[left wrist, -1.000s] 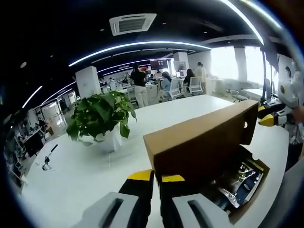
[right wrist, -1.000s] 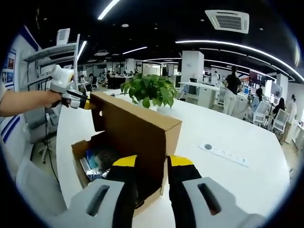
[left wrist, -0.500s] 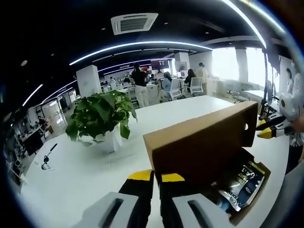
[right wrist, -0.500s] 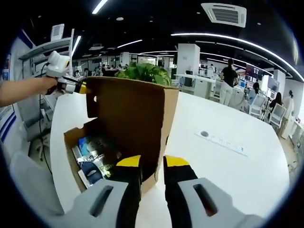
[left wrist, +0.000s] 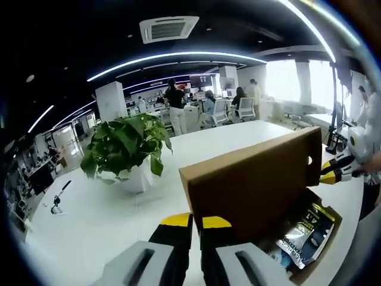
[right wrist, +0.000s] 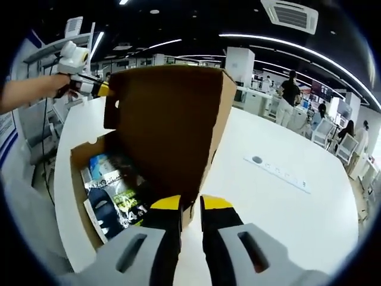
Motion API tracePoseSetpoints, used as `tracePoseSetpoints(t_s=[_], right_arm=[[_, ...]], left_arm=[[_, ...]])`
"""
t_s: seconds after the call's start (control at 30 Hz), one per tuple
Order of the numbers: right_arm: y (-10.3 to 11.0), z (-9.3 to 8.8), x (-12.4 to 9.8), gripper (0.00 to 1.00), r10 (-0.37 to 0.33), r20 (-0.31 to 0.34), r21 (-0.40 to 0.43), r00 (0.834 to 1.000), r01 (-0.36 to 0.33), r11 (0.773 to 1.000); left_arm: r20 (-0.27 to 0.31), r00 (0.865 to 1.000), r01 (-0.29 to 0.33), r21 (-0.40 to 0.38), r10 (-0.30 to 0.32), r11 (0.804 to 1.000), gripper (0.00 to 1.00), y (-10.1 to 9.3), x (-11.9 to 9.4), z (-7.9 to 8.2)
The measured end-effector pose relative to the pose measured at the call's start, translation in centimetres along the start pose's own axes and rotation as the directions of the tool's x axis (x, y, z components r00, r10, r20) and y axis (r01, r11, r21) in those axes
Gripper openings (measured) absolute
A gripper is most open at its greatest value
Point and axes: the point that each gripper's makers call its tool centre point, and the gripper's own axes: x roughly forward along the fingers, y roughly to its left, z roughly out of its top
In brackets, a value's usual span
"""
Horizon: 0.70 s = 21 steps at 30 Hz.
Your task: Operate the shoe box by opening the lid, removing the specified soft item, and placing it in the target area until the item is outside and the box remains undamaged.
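Observation:
A brown cardboard shoe box (right wrist: 76, 179) lies on the white table with its lid (left wrist: 256, 185) (right wrist: 169, 122) raised nearly upright. Inside lies a soft packet (left wrist: 300, 233) (right wrist: 113, 192) in shiny plastic with blue, black and yellow print. My left gripper (left wrist: 196, 222) is shut on one end corner of the lid; in the right gripper view it (right wrist: 95, 88) shows at the upper left, held by a hand. My right gripper (right wrist: 191, 204) is shut on the opposite corner, and it (left wrist: 336, 173) comes into the left gripper view from the right.
A potted green plant (left wrist: 125, 146) stands on the table behind the box. A white power strip (right wrist: 280, 177) lies flat on the table to the right. A small dark stand (left wrist: 59, 199) sits at the far left. Office desks, chairs and people fill the background.
The lid has swung up from a slant to nearly upright with both grippers on its corners. More of the packet inside is exposed.

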Motion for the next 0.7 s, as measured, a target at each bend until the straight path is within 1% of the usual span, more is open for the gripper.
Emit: tracePoseSetpoints(t_s=[0.1, 0.23, 0.43, 0.7], right_arm=[[-0.1, -0.3, 0.5, 0.06, -0.006, -0.014, -0.012, 1.000, 0.006, 1.000], [-0.4, -0.4, 0.8, 0.03, -0.017, -0.016, -0.016, 1.000, 0.017, 1.000], [-0.9, -0.3, 0.9, 0.01, -0.034, -0.014, 0.002, 0.999, 0.034, 0.999], [-1.1, -0.2, 1.1, 0.01, -0.037, -0.013, 0.029, 0.999, 0.038, 0.999]], left_arm=[[0.001, 1.000, -0.004, 0.000, 0.004, 1.000, 0.03, 0.0, 0.3, 0.1], [0.003, 1.000, -0.005, -0.006, 0.005, 1.000, 0.03, 0.2, 0.7, 0.1], [0.006, 1.000, -0.004, -0.012, 0.004, 1.000, 0.03, 0.4, 1.3, 0.2], [0.004, 1.000, -0.010, -0.012, 0.010, 1.000, 0.04, 0.6, 2.3, 0.3]])
